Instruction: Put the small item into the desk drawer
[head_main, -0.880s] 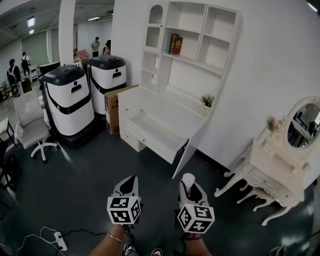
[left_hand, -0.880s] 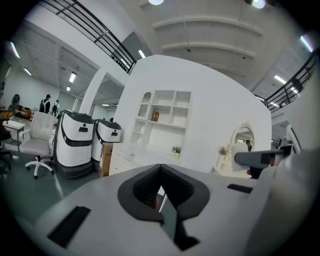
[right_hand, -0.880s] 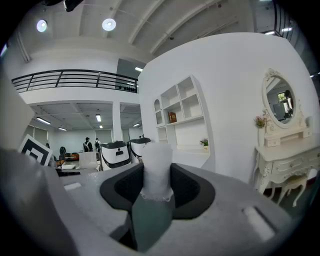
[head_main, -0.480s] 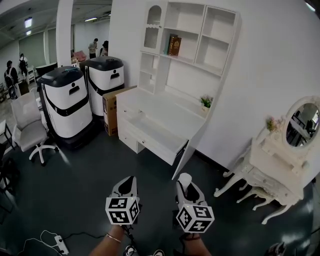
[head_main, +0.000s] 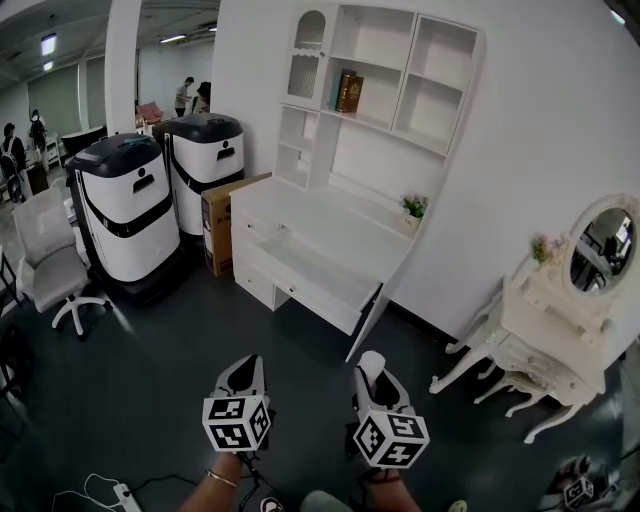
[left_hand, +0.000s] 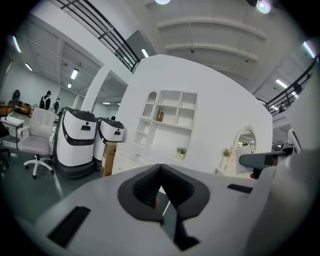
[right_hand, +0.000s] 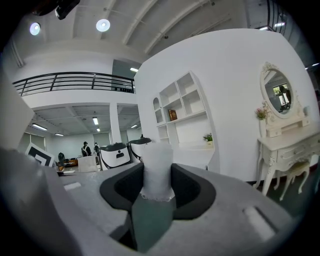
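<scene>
- My right gripper (head_main: 372, 368) has its fingers (right_hand: 189, 186) spread fairly wide and pressed on the small item (right_hand: 158, 170), a pale, soft-looking white piece that stands up well above them.
- My left gripper (head_main: 248, 366) has its fingers (left_hand: 145, 187) closed together with nothing between them, so it cannot catch anything that falls.
- The white table (head_main: 330, 225) and its open drawer (head_main: 310, 268) are well apart from me, across the dark floor (head_main: 180, 370). The carry is not done.
- I hold the item only by its lower part. I judge that a jolt while walking could tip it or work it loose, and it would drop to the floor.
- It looks light and squashy. Pressing harder to secure it could crush it.
- A power strip (head_main: 118, 492) with a cable lies on the floor near my left side and could trip me if I drift that way.
- At the drawer, coming in too low could knock the item against the front edge. Letting go too early would leave it on the tabletop or the floor.
</scene>
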